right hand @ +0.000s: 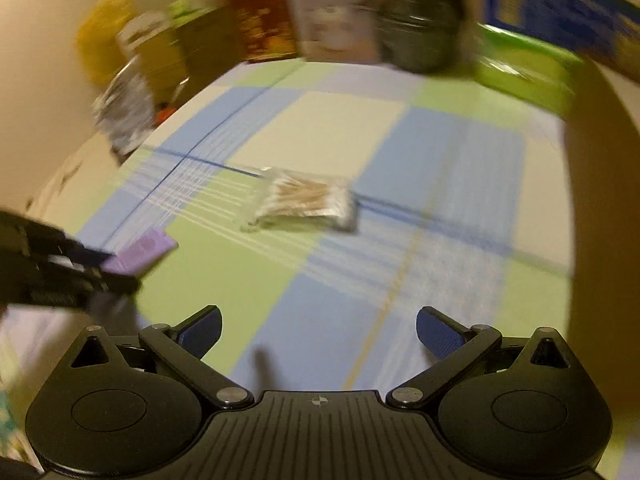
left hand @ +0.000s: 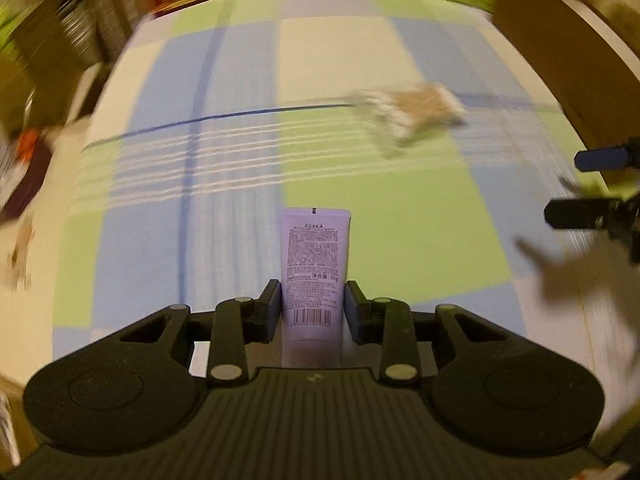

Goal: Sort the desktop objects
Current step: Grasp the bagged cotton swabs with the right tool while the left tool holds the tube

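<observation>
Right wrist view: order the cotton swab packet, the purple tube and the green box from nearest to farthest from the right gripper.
1. purple tube, low left, held in the left gripper.
2. cotton swab packet, centre of the cloth.
3. green box, far right edge.

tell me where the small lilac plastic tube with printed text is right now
The small lilac plastic tube is clamped in the left gripper, above the checked cloth; the right wrist view shows it at far left.

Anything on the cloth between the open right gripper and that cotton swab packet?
Nothing: the right wrist view shows only bare checked tablecloth between the right gripper and the cotton swab packet.
</observation>
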